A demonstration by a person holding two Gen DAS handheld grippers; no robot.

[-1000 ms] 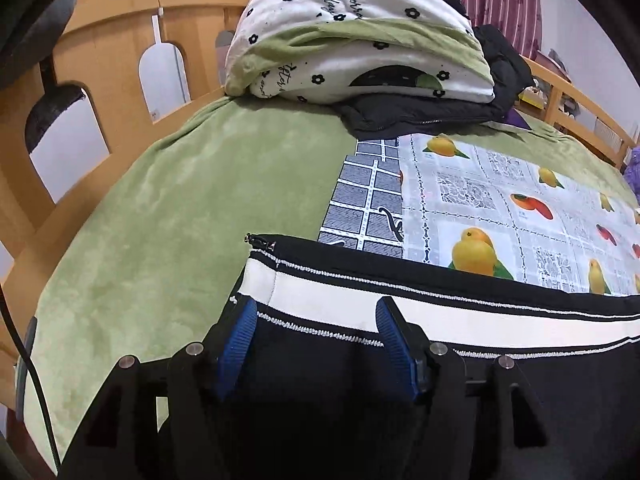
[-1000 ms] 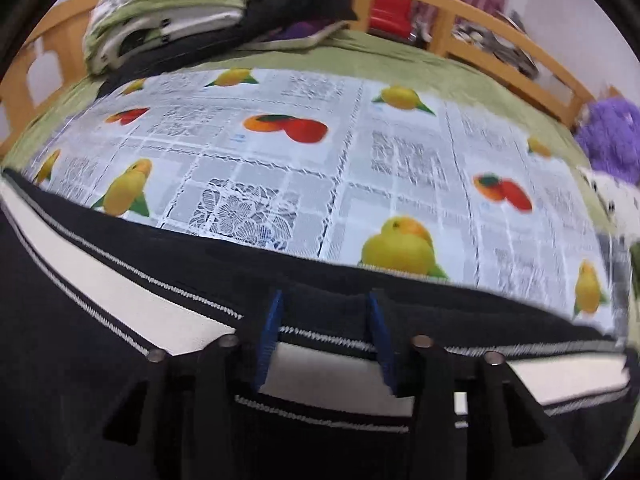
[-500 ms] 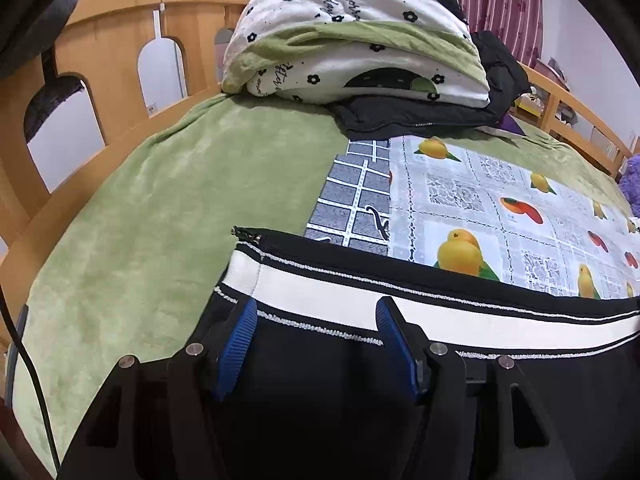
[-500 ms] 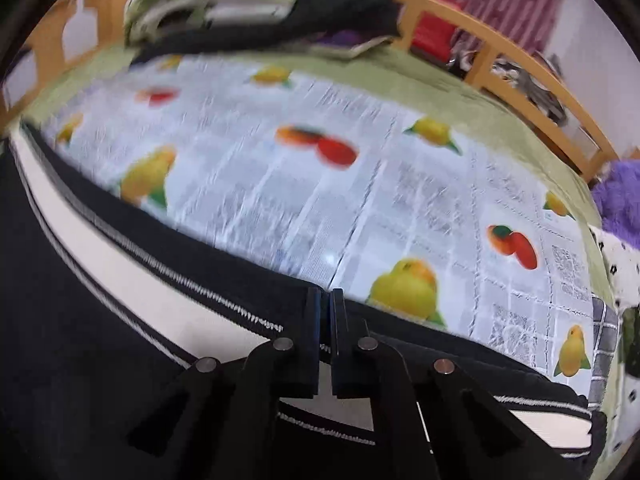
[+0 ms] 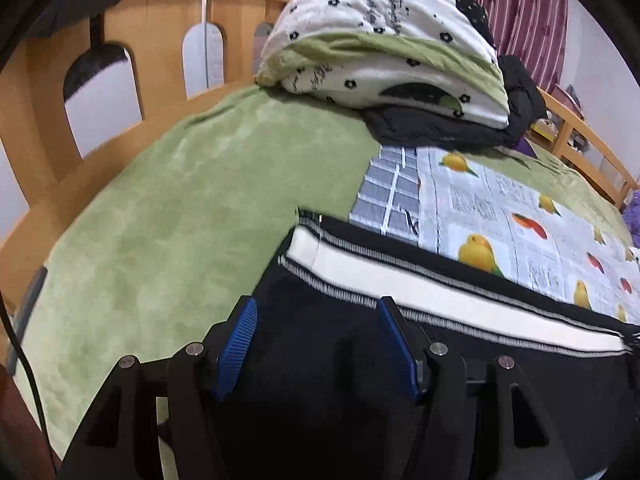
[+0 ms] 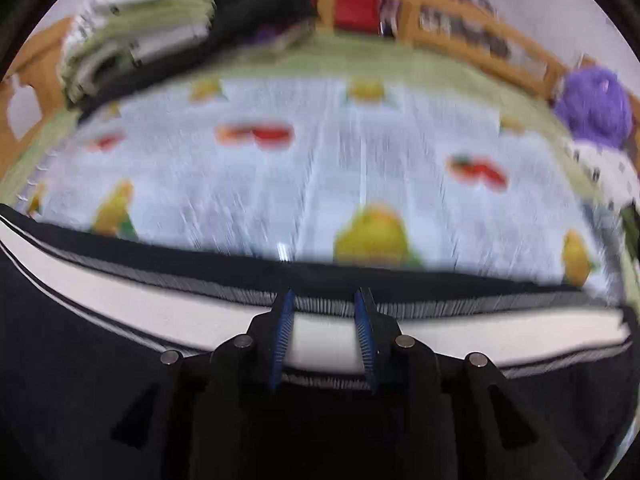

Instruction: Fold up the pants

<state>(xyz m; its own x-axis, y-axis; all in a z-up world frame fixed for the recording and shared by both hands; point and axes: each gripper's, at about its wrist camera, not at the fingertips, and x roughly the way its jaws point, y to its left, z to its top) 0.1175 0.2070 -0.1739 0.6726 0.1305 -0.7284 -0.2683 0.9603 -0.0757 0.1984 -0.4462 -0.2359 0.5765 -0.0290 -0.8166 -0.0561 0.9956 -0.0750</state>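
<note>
Black pants (image 5: 460, 300) with a white side stripe lie on the bed (image 5: 168, 216), their far edge overlapping the fruit-print sheet (image 6: 340, 152). Left gripper (image 5: 316, 312): fingers apart over the black cloth just short of the stripe, as half a second earlier, with the pants' end now farther beyond them. Right gripper (image 6: 324, 300): fingers, pressed together half a second ago, now apart, straddling the stripe; this view is motion-blurred. Folded quilt (image 5: 384, 40) lies beyond the sheet.
</note>
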